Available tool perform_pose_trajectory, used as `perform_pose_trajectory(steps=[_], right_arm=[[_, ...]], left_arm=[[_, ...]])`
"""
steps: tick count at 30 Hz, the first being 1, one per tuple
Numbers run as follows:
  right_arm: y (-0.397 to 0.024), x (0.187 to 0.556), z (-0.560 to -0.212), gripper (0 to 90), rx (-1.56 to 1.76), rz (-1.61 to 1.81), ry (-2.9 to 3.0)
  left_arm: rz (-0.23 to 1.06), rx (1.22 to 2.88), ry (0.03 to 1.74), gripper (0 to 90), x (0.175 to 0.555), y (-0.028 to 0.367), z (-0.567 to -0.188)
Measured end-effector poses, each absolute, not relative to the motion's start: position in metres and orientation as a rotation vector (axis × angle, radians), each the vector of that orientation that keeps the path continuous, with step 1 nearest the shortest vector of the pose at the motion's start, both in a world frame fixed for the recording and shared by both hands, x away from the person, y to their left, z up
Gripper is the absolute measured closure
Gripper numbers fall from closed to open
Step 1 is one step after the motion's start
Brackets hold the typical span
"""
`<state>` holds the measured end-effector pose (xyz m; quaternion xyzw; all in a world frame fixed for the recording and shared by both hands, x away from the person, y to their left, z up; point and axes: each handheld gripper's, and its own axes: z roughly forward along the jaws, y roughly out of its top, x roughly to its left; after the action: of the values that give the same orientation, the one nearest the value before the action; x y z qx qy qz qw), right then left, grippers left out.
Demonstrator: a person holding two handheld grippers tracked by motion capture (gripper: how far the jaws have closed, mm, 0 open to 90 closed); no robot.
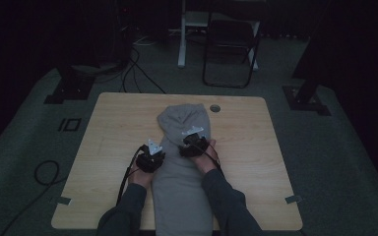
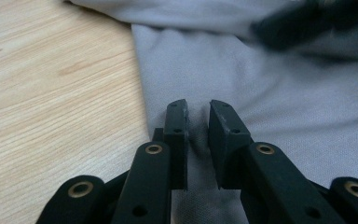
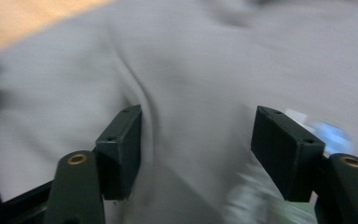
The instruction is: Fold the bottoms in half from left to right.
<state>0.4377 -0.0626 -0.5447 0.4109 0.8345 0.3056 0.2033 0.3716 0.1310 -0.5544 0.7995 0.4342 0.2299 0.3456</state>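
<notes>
My left jaws (image 2: 198,126) stand narrowly apart on the grey garment (image 1: 182,162) lying mid-counter (image 1: 108,147), running to its near edge; my right jaws (image 3: 198,140) gape wide over it. No writing readable.

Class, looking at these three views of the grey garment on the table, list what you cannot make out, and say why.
- Near end of the grey garment: high view, cut off by the bottom edge, between the forearms.
- Small blue-and-white patch: right gripper view, blurred; maybe a label.
- Dark shape: left gripper view, out of focus.
- What garment it is: folded, dim lighting.
</notes>
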Motion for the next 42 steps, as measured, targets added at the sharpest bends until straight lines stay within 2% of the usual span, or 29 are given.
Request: perform_pose_trajectory(steps=[6,11,24,27,29,32,37,40,42], right_arm=[[-0.138,0.454,-0.545,34.3,1.448,0.790,2.111],[-0.158,0.449,-0.547,39.0,1.449,0.817,2.100],[-0.175,0.446,-0.546,45.6,1.552,0.773,2.015],[-0.174,0.442,-0.545,46.3,1.514,0.801,2.030],[-0.168,0.438,-0.542,48.2,1.445,0.843,2.045],[-0.155,0.436,-0.538,51.1,1.340,0.937,2.095],[-0.129,0.442,-0.536,47.8,1.246,0.969,2.180],[-0.120,0.448,-0.542,48.2,1.254,0.927,2.205],[-0.119,0.448,-0.549,49.8,1.272,0.906,2.231]], left_arm=[[0.600,2.072,1.129,77.4,0.371,0.131,-0.555],[0.605,2.073,1.131,77.3,0.371,0.130,-0.555],[0.586,2.089,1.125,77.1,0.354,0.139,-0.553],[0.541,2.099,1.114,70.6,0.355,0.140,-0.550],[0.561,2.106,1.088,69.0,0.357,0.139,-0.547],[0.594,2.091,1.064,66.9,0.365,0.132,-0.539],[0.632,2.098,1.062,65.7,0.394,0.116,-0.537],[0.619,2.150,1.119,65.8,0.408,0.111,-0.548],[0.567,2.083,1.145,67.0,0.407,0.118,-0.553]])
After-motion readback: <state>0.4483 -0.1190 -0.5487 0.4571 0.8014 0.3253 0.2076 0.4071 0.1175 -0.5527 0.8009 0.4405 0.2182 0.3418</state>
